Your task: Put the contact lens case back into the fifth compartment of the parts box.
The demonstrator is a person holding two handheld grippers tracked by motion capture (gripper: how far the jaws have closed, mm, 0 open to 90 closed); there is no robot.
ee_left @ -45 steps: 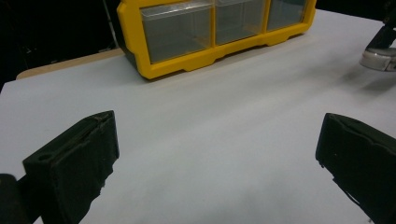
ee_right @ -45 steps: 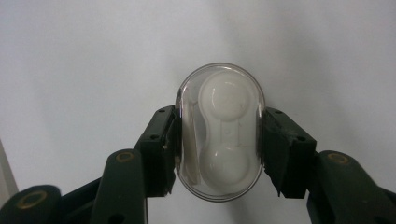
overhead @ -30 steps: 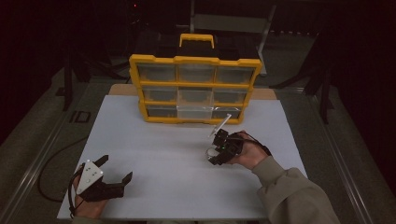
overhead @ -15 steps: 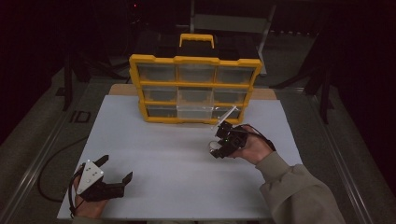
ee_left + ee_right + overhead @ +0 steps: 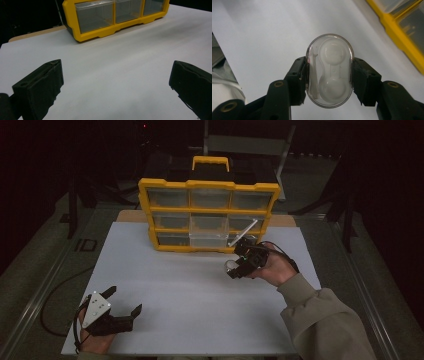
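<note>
A clear oval plastic case (image 5: 329,71) with a white two-lobed insert sits between the pads of my right gripper (image 5: 329,75), which is shut on its two long sides. In the high view that gripper (image 5: 234,269) hangs above the white tabletop (image 5: 190,290) with the case (image 5: 230,266), just in front of the right end of a yellow drawer organiser (image 5: 207,215). The organiser's bottom middle drawer (image 5: 209,240) is pulled out a little. At the near left corner my left gripper (image 5: 123,300) rests low over the table, its jaws wide open and empty (image 5: 116,75).
The organiser (image 5: 100,30) has rows of clear drawers and a yellow handle on top, and it stands at the table's far edge. A cable (image 5: 55,290) trails off the table's left side. The person's right sleeve (image 5: 325,325) crosses the near right corner.
My right gripper has risen with the case and moved away from the person, closer to the organiser's front. The left gripper has stayed in place.
</note>
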